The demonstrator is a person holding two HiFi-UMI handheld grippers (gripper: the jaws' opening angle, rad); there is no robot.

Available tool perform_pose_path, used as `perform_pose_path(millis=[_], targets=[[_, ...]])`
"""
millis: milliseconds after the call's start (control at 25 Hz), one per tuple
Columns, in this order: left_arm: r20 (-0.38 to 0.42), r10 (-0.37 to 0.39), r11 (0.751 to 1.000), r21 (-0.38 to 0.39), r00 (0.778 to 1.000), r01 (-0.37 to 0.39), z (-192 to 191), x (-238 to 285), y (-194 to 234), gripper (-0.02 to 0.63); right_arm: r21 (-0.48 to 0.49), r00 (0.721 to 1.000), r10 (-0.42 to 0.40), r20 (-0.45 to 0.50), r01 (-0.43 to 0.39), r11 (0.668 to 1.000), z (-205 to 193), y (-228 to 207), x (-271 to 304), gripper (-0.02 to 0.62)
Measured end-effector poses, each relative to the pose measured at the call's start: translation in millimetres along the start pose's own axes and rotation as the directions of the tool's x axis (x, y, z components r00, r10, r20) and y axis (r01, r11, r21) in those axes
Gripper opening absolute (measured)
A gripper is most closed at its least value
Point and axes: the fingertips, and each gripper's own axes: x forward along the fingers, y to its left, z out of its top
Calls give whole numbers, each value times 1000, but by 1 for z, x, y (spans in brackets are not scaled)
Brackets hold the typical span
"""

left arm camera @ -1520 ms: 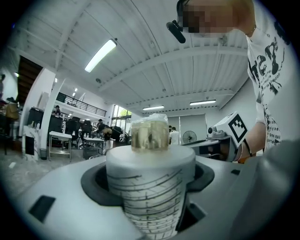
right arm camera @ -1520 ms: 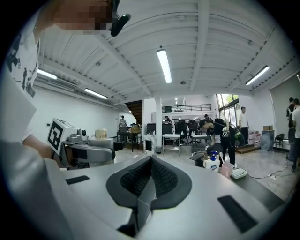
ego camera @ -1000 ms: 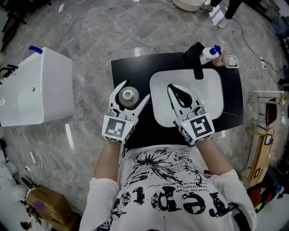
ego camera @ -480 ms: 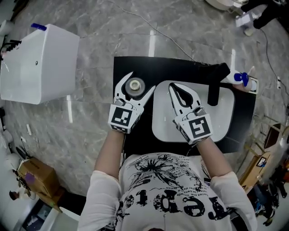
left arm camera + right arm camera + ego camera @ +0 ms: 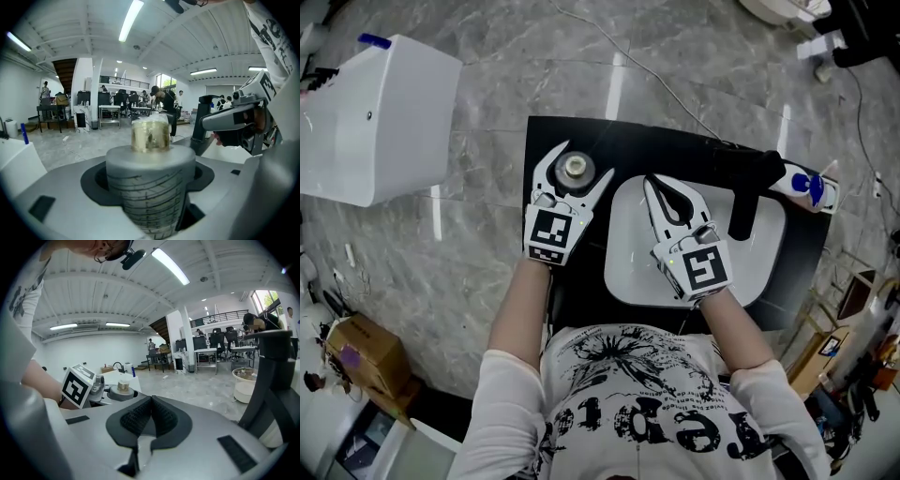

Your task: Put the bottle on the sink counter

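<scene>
L gripper [image 5: 577,163] clamped on bottle [image 5: 149,180] over counter [image 5: 628,141] | R gripper [image 5: 150,412] closed, empty, above basin [image 5: 630,274]

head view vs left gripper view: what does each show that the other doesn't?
Head view only: the top-down layout, with the black counter, white basin, a spray bottle by the counter's right end, and a white box on the floor.
Left gripper view only: the bottle's side, printed lines under a gold cap, plus desks in the hall behind.
Both: the bottle between the left gripper's jaws, the right gripper, the black faucet.
</scene>
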Motion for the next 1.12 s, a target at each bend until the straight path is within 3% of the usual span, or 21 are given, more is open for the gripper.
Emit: perform_pose_path(millis=[240,680,960,1120], targets=[[-72,12,999,50,997,-9,-7,6,-2,348,16,1000,-10,2,10,1000,-1,-2,-1,14],[-133,-24,1000,-21,991,21,-12,-7,-9,353,42,1000,-7,7,7,999,6,4,-9,14],[-101,-24,998,-52,995,18,-7,-32,-11,376,40,999,-39,16,38,998,19,20,-22,14],[-41,-21,999,-27,999,20,18,-61,-10,382,24,997,-69,38,69,997,33,43,-36,14]])
